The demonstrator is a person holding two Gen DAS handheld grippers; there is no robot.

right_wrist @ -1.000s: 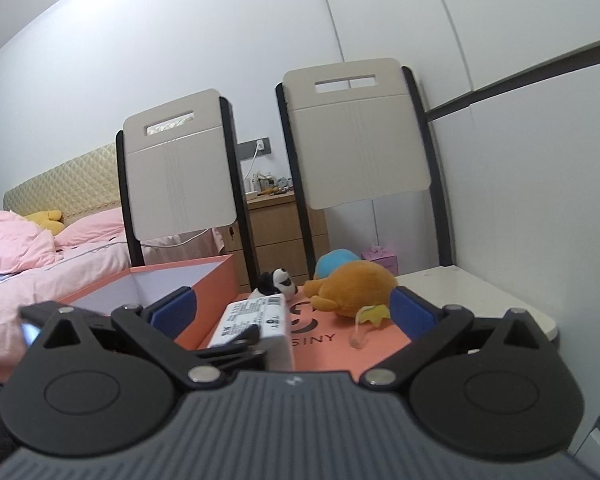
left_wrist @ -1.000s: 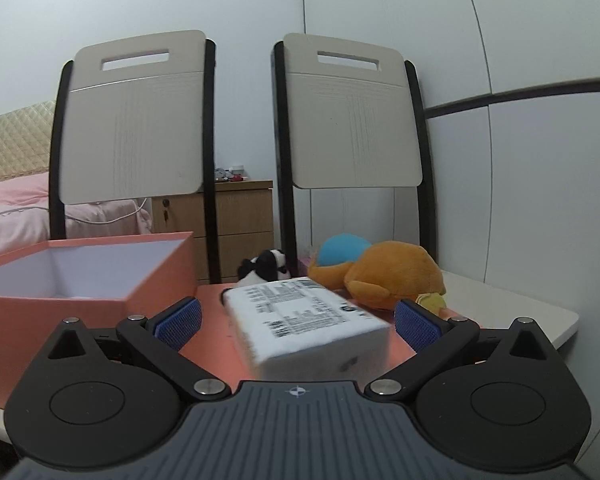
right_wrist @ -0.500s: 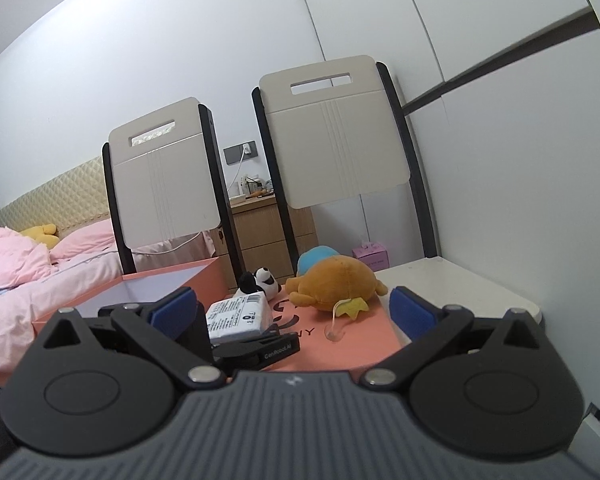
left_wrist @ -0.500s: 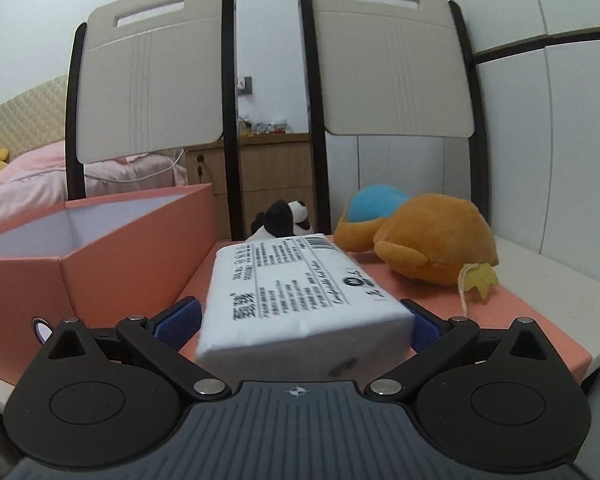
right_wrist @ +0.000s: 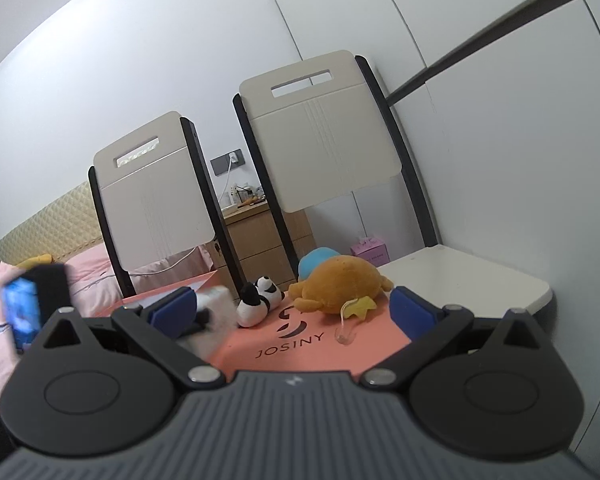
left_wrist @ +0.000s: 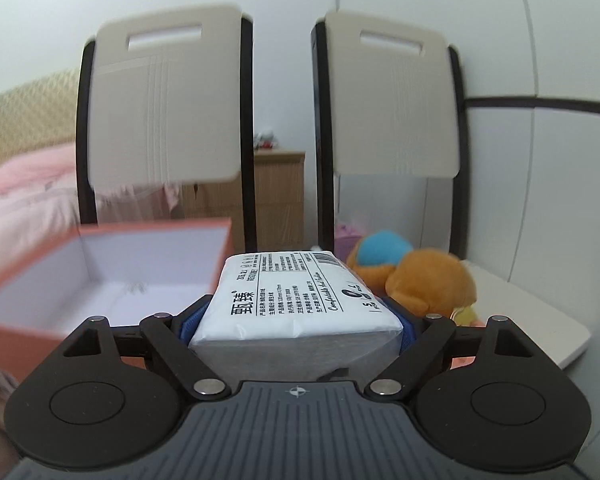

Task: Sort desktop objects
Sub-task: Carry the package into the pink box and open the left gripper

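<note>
Clamping the white tissue pack (left_wrist: 296,304) between its blue pads, the left tool (left_wrist: 298,322) holds it raised just beside the open salmon box (left_wrist: 148,236). The right tool (right_wrist: 290,306) is spread wide and holds nothing, above the salmon lid (right_wrist: 312,344) on the counter (right_wrist: 460,280). Beyond lie a panda toy (right_wrist: 260,298) and an orange plush (right_wrist: 340,284), then two chairs (right_wrist: 320,132).

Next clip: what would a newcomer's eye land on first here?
The white tissue pack clamped in the left hand-held gripper fills the left wrist view, beside the open salmon box. In the right wrist view, the orange plush and small panda toy lie on the salmon JOSINY lid, beyond the open right hand-held gripper.
</note>
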